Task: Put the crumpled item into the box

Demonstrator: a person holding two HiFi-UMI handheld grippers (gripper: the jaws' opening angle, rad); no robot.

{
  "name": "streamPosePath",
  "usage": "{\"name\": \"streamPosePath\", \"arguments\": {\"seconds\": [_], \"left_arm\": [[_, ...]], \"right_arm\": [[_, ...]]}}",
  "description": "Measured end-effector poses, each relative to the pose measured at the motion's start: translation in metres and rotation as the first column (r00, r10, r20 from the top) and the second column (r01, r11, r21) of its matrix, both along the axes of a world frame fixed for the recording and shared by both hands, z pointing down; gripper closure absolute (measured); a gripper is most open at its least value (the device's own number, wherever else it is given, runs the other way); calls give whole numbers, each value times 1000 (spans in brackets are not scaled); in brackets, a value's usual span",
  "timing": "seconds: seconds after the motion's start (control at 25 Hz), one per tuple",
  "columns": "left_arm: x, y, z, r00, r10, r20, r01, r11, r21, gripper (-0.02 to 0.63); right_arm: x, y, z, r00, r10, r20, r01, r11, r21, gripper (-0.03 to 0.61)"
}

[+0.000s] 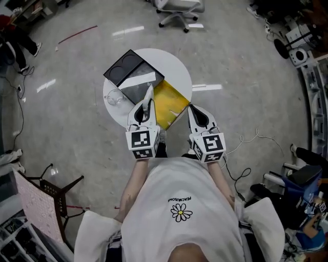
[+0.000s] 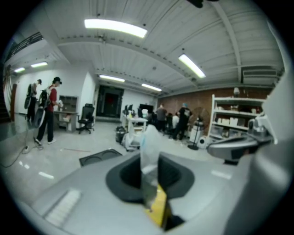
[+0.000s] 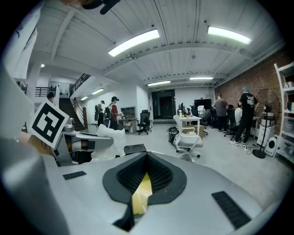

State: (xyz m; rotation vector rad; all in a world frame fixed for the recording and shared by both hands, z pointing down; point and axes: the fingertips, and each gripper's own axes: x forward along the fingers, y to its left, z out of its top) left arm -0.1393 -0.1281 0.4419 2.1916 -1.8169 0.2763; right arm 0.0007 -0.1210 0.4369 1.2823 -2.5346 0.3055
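On the round white table (image 1: 180, 66) lies a yellow box (image 1: 171, 102) with a grey panel (image 1: 134, 92) beside it. My left gripper (image 1: 149, 91) hangs over the line where the two meet. It is shut on a crumpled translucent white plastic piece (image 2: 149, 147), which sticks up between the jaws and also shows in the right gripper view (image 3: 109, 137). My right gripper (image 1: 189, 106) is at the yellow box's near right edge. Its jaws are closed, with a strip of yellow (image 3: 142, 193) in the slit between them.
A black tray (image 1: 124, 68) with two round recesses lies at the table's far left, and a clear crumpled wrapper (image 1: 115, 98) at its left rim. An office chair (image 1: 179, 10) stands beyond the table, and a stool (image 1: 54, 192) at my left. People stand across the room.
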Motion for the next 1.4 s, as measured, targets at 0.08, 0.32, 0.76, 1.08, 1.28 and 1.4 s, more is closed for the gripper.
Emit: {"name": "streamPosePath", "arguments": {"seconds": [0.08, 0.32, 0.76, 1.08, 1.28, 1.4], "left_arm": [[-4, -18, 3, 1000, 20, 10, -20, 1000, -11, 572], [-8, -47, 9, 1000, 14, 25, -14, 999, -30, 572], [-22, -74, 3, 993, -107, 54, 108, 994, -17, 572], [-20, -73, 5, 985, -131, 112, 135, 990, -31, 572], [-7, -77, 36, 973, -41, 225, 66, 993, -103, 572], [9, -74, 67, 951, 56, 305, -2, 984, -176, 572]], "right_arm": [[-6, -20, -2, 1000, 16, -1, -16, 1000, 4, 578], [-7, -50, 1, 998, -1, 65, 4, 999, -36, 578], [-9, -104, 8, 997, -72, 5, 72, 997, -33, 578], [-11, -108, 10, 993, -113, 28, 114, 992, -45, 578], [-5, -105, 20, 993, -116, 2, 116, 991, -61, 578], [4, -103, 27, 996, -86, -15, 85, 993, -76, 578]]}}
